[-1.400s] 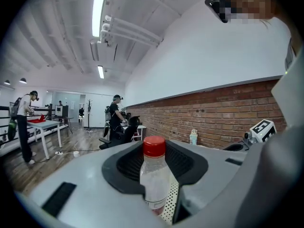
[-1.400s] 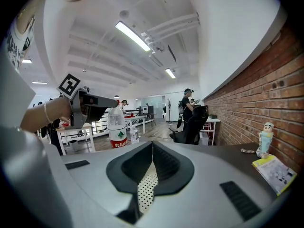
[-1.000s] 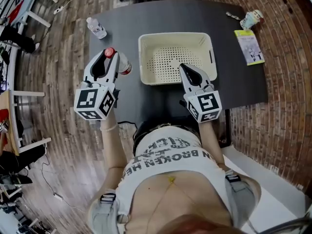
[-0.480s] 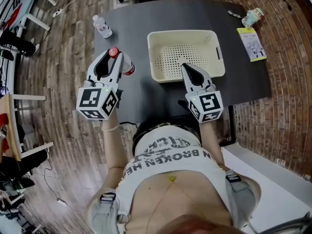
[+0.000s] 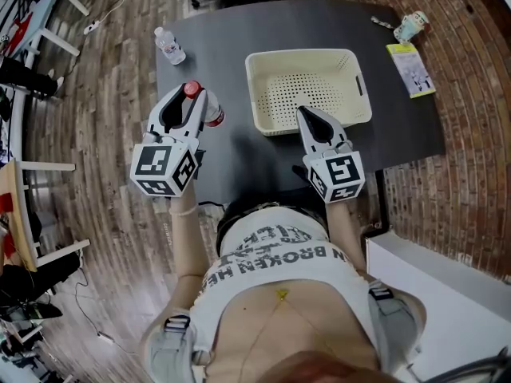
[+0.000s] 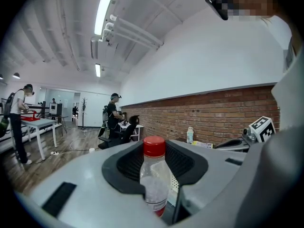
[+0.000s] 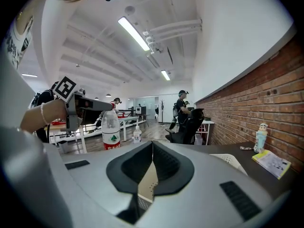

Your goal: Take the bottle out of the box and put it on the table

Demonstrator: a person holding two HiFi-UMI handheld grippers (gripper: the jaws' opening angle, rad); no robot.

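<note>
One table [image 5: 239,46] fills the upper middle of the head view, with the box [image 5: 299,53] on it. At centre left, the left gripper [image 5: 190,100] pinches the bottle [image 5: 212,116] below its cap, outside the box. It should go down upright, base flat, before release. The right gripper's [image 5: 303,112] jaws are pressed together.

1 small clear bottle [image 5: 169,45] with a white cap stands off to my far left. At my far right, 1 pale container [image 5: 410,27] sits near a yellow-green booklet [image 5: 410,71]. I have wood floor [image 5: 96,94] on my left and a brick wall [image 5: 471,134] on my right.
</note>
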